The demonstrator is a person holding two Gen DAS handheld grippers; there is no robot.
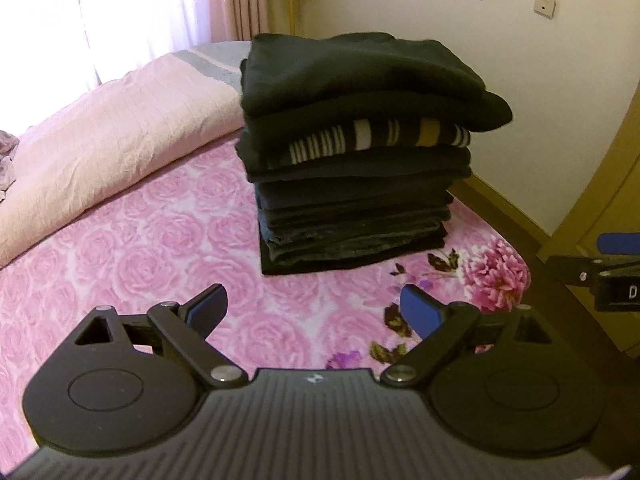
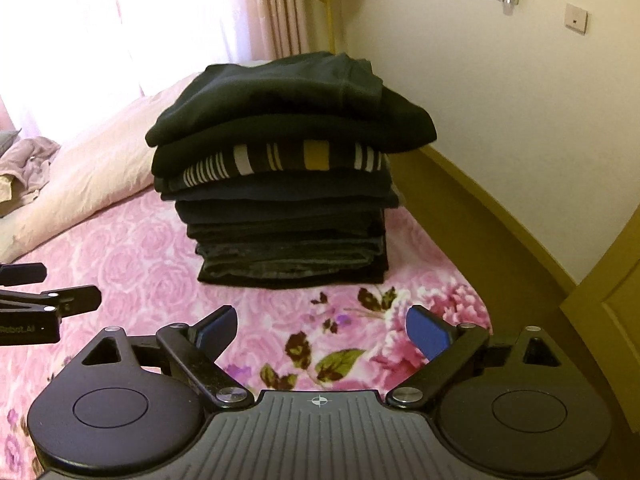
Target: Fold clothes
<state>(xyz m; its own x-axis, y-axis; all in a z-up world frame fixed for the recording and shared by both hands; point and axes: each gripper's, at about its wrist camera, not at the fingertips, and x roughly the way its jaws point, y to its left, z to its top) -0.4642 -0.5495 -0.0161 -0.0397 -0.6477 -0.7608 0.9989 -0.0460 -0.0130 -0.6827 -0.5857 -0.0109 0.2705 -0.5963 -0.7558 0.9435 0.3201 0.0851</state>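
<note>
A tall stack of folded dark clothes point(image 1: 352, 184) point(image 2: 288, 208) stands on the pink rose-patterned bed point(image 1: 152, 264) point(image 2: 132, 248). One striped garment point(image 1: 376, 138) point(image 2: 288, 162), white and yellow on dark, lies in the upper part of the stack. My left gripper point(image 1: 314, 310) hovers in front of the stack, open, nothing between its blue pads. My right gripper point(image 2: 320, 330) also stands open and empty just short of the stack. Each gripper shows at the edge of the other's view.
A pale pink quilt point(image 1: 100, 148) point(image 2: 88, 176) lies bunched at the back left of the bed. A crumpled light garment point(image 2: 28, 160) sits far left. The bed's right edge drops to a yellow-brown floor strip point(image 2: 480, 216) along the wall. Curtains point(image 2: 276, 8) hang behind.
</note>
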